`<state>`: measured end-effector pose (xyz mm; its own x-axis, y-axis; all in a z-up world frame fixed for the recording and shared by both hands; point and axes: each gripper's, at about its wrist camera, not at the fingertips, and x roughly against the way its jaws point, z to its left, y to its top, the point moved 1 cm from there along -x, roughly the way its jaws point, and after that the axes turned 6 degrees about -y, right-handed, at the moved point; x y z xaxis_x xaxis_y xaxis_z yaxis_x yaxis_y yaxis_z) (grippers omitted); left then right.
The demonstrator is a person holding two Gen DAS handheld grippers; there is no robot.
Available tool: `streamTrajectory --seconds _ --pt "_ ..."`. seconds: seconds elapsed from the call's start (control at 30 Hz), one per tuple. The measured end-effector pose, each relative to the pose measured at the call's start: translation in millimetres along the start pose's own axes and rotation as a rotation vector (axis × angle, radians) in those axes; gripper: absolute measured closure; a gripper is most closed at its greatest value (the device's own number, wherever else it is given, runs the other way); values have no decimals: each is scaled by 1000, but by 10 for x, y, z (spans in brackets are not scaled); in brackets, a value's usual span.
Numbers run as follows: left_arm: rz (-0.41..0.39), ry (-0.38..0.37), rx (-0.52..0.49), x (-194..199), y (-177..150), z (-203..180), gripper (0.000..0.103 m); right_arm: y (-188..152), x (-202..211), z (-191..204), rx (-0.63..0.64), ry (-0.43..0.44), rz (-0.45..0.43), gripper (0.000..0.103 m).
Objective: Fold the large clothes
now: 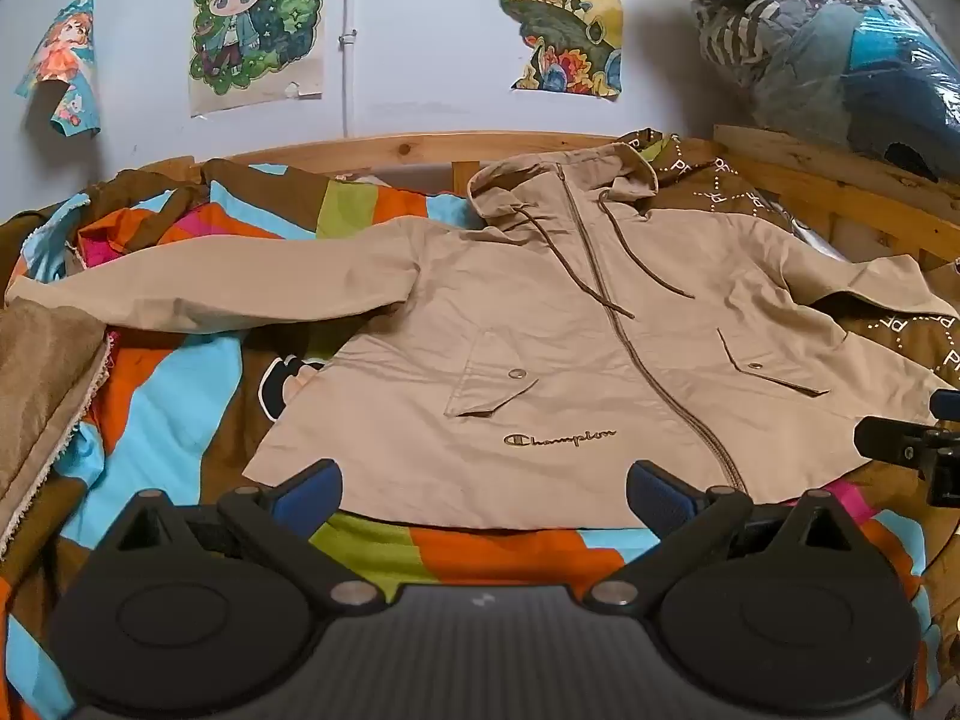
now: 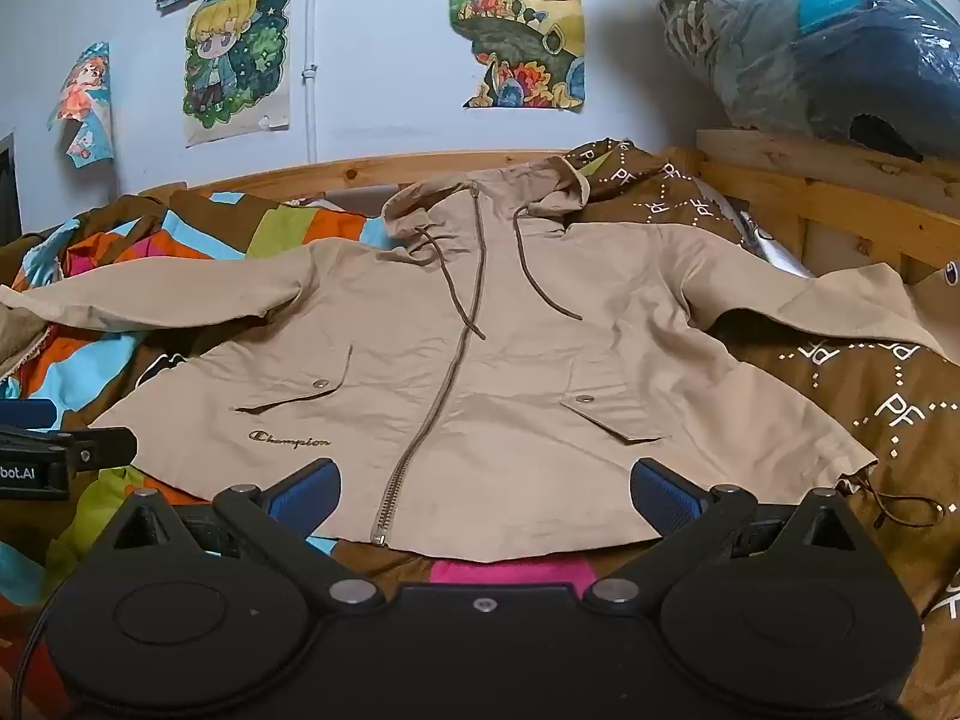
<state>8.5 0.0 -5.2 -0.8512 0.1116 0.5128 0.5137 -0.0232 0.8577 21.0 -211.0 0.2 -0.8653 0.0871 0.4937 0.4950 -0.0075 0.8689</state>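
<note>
Beige jacket (image 1: 540,360) lies flat, zipped, across the bed (image 1: 480,546); both grippers' jaws gape wide and empty near its hem. Next: probably grasp a sleeve (image 1: 210,294).

Beige hooded jacket (image 1: 576,354) (image 2: 480,360), spread flat and face up on a striped bedspread (image 1: 180,396) (image 2: 78,360). Zip closed from hem to hood. Hood at the far end of the bedspread, by the wooden bed frame; hem at the near end. Two dark drawcords lie loose across the chest. Both sleeves reach outward to either side. Two flap pockets with snaps; embroidered "Champion" script just below one pocket, near the hem.
</note>
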Motion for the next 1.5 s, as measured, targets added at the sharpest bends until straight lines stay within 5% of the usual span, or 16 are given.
streamTrajectory --seconds 1.5 --pt "17 -12 9 -20 -37 20 1 -5 -34 -58 -24 -14 10 1"
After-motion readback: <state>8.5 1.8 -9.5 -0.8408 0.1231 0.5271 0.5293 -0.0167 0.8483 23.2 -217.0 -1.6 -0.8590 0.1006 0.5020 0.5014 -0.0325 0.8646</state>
